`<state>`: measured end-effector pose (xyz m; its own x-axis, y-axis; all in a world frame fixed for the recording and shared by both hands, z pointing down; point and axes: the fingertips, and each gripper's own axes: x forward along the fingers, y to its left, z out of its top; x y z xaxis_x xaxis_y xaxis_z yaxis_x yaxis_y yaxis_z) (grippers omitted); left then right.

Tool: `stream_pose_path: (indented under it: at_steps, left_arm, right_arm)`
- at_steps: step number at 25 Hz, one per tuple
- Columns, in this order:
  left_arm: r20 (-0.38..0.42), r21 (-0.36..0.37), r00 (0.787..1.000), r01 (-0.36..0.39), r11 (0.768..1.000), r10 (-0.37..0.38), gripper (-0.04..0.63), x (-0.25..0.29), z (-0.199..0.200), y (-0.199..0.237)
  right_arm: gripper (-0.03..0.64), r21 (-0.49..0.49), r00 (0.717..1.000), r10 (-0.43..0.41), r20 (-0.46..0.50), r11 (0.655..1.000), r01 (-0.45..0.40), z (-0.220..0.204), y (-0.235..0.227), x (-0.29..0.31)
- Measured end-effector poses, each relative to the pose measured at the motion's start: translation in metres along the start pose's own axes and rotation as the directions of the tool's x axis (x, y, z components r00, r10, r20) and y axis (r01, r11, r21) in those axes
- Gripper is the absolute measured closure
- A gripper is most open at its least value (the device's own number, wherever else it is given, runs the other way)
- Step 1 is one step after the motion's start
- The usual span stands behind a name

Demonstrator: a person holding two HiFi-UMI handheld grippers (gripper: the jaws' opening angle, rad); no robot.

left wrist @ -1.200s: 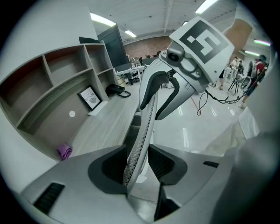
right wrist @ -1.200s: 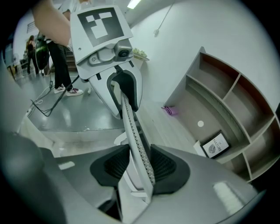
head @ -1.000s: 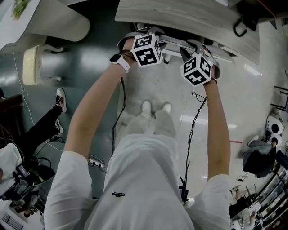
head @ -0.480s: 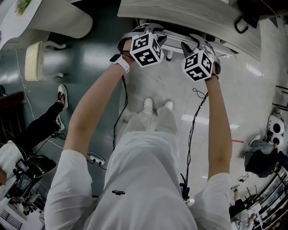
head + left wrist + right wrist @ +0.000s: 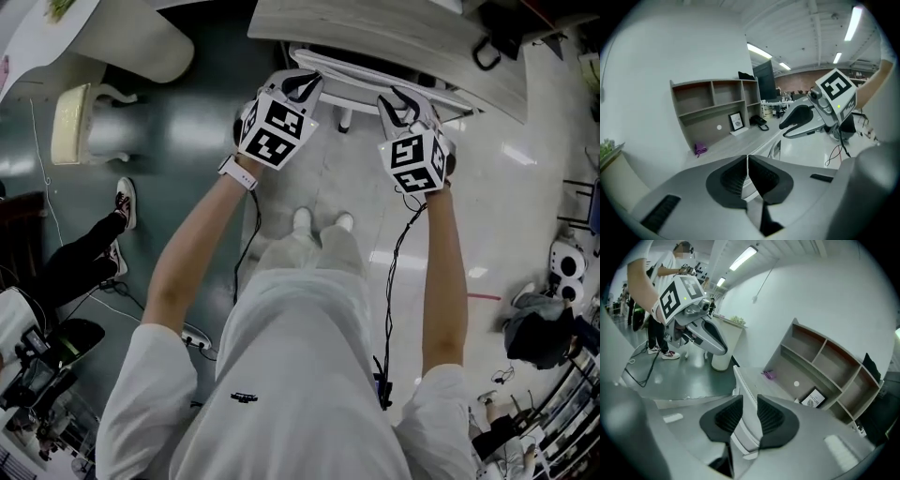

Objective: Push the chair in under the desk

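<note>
Jaws just closing; left gripper clenched empty; right gripper apparently loose astride chair.

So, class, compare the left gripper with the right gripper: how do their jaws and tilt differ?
Jaws: the left gripper has just been closing, pads meeting on nothing; the right gripper has just been closing too, but its pads are apart, the chair back showing in the gap. Tilt: the left's cube looks rolled further than the right's. Shared: both point at the desk.
</note>
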<state>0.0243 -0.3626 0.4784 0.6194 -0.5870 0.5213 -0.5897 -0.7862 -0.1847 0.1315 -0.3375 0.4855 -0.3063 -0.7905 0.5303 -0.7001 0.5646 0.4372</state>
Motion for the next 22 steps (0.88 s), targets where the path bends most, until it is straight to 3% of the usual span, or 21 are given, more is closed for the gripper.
stream_pose_path:
  at_steps: [8,15,22]
  left_arm:
    - [0.124,-0.102,0.991,-0.029,0.994,0.042,0.588,-0.086,0.013,-0.029]
    - [0.236,-0.172,0.967,-0.056,0.984,0.096,0.588,-0.152,0.031,-0.053]
    - [0.305,-0.230,0.946,-0.038,0.972,0.109,0.588,-0.199,0.041,-0.076]
  right_arm:
    - [0.563,0.118,0.991,-0.110,0.079,0.988,0.100,0.021,0.021,-0.078]
    - [0.594,0.246,0.958,-0.238,0.157,0.949,0.196,0.053,0.030,-0.140]
    - [0.603,0.334,0.933,-0.305,0.190,0.914,0.231,0.071,0.051,-0.197]
